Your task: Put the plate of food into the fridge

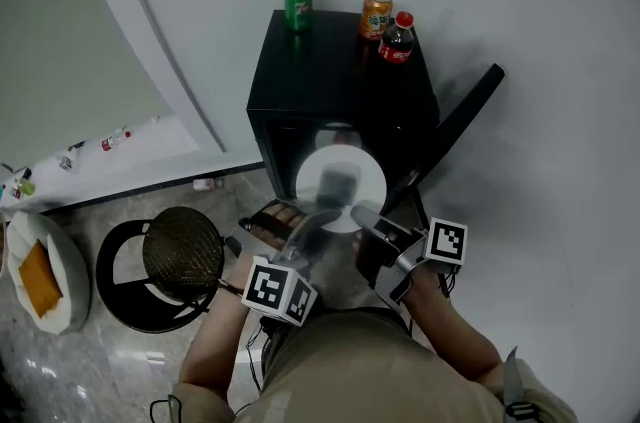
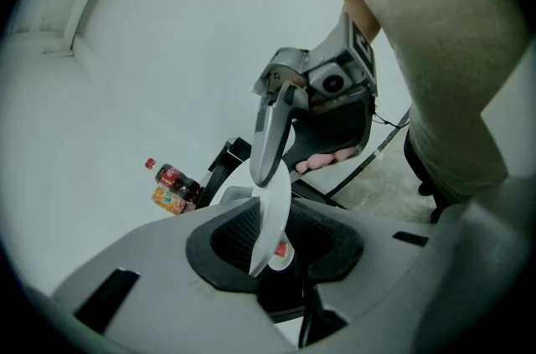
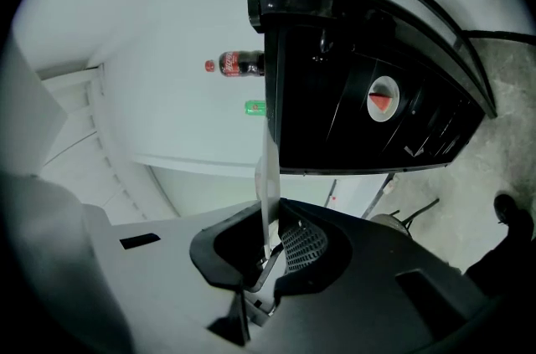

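A white plate (image 1: 342,179) with a dark, blurred helping of food hangs in front of the small black fridge (image 1: 340,76). The fridge door (image 1: 468,116) stands swung out to the right. My left gripper (image 1: 318,223) is shut on the plate's near left rim and my right gripper (image 1: 362,214) on its near right rim. In the left gripper view the plate (image 2: 272,206) runs edge-on between my left gripper's (image 2: 272,237) jaws, with the right gripper (image 2: 266,168) beyond it. In the right gripper view the rim (image 3: 268,177) sits edge-on in my right gripper (image 3: 270,239), facing the fridge (image 3: 360,93).
A green can (image 1: 298,5), an orange can (image 1: 376,13) and a cola bottle (image 1: 397,38) stand on the fridge top. A black round wire stool (image 1: 180,256) is on the floor at the left, and a white seat (image 1: 40,276) further left. My foot (image 1: 272,219) is below the plate.
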Demonstrator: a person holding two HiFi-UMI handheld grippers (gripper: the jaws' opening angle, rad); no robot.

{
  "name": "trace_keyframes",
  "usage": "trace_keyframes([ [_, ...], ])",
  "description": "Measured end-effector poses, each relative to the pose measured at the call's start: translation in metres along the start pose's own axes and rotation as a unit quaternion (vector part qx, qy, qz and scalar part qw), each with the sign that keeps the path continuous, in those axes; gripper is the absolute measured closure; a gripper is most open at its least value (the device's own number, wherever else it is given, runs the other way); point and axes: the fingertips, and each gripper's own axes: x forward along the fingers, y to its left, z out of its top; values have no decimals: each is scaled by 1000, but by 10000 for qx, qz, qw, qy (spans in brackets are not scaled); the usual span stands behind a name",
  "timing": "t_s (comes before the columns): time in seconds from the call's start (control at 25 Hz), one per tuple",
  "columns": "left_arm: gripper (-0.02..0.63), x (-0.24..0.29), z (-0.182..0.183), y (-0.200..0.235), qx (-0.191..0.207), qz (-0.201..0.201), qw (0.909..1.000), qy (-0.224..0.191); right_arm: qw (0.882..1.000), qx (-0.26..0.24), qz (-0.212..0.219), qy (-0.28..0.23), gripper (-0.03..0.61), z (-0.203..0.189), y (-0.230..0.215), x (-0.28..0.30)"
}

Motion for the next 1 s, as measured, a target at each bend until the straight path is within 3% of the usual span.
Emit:
trace_keyframes([
  [0.64, 528, 27, 76, -43, -228, -121, 9994, 215, 9998, 137, 68, 106, 537, 12, -13, -89],
  [1.0, 517, 28, 104, -74, -611, -107, 9972, 418, 9996, 169, 79, 209, 537, 1, -26, -128],
])
